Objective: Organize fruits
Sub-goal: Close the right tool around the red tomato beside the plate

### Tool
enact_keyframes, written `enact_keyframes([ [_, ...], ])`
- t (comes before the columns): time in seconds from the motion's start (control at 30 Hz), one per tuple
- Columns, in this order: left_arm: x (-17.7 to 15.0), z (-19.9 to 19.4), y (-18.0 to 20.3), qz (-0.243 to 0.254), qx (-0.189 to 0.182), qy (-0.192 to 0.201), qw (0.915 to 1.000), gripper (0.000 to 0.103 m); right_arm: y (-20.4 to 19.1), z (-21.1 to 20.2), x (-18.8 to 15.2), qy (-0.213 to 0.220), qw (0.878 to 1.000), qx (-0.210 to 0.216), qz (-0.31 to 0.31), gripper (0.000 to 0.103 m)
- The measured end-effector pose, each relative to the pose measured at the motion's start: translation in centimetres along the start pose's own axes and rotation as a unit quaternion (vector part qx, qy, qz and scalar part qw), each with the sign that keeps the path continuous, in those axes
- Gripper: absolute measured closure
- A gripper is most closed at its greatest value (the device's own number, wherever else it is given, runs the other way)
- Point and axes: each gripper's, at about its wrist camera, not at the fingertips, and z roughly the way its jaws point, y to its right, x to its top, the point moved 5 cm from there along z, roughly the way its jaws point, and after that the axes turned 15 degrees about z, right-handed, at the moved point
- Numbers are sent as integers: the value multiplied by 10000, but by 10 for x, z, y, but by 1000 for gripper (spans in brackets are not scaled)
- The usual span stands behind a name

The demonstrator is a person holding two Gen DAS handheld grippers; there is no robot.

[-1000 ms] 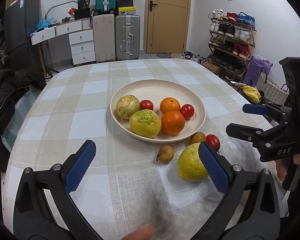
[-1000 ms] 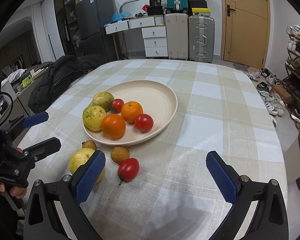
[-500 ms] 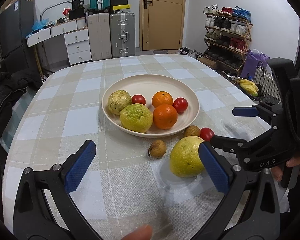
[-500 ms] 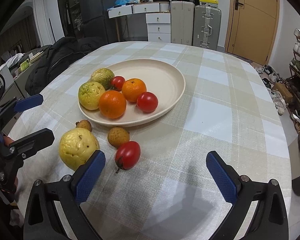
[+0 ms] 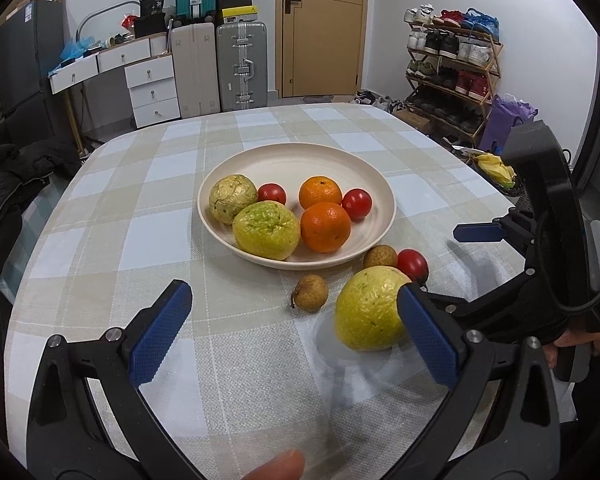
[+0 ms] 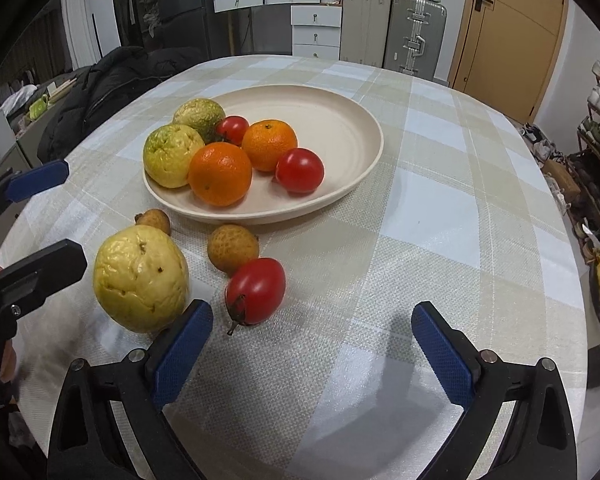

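A cream plate (image 5: 372,178) (image 6: 352,120) on the checked tablecloth holds two guavas, two oranges and two tomatoes. In front of it on the cloth lie a yellow guava (image 5: 370,308) (image 6: 140,278), a red tomato (image 5: 412,265) (image 6: 256,290) and two small brown longans (image 5: 310,292) (image 6: 233,247). My left gripper (image 5: 296,334) is open and empty, its right finger beside the yellow guava. My right gripper (image 6: 314,350) is open and empty, just in front of the tomato.
The round table's edge curves close at left and right. A black jacket (image 6: 112,80) lies on a chair at the left. Suitcases (image 5: 242,66), drawers and a door stand behind; a shoe rack (image 5: 452,76) is at the right.
Both grippers have moved forward and lower toward the loose fruit. The yellow guava, tomato and longans now look larger and closer. Both grippers stay open.
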Motion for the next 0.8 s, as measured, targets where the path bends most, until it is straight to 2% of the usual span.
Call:
enact_keyframes([
  [0.03,0,0,0,-12,-5,-3,10000,1,-2,0,0,4,10000,1,-31,3],
  [0.13,0,0,-1,-3,14,0,10000,1,-6,0,-2,0,9999,98,-118,20],
  [0.3,-1,2,-2,21,19,-1,10000,1,-11,-5,-3,50,9996,229,-166,35],
  [0.47,-1,3,-1,16,4,-39,10000,1,-15,-9,-5,42,9990,390,-222,58],
  [0.67,-2,5,1,45,-10,-72,10000,1,-16,-12,-5,35,9982,554,-207,72],
  [0.8,-2,6,2,42,-20,-85,10000,1,-16,-13,-6,29,9977,644,-220,76],
])
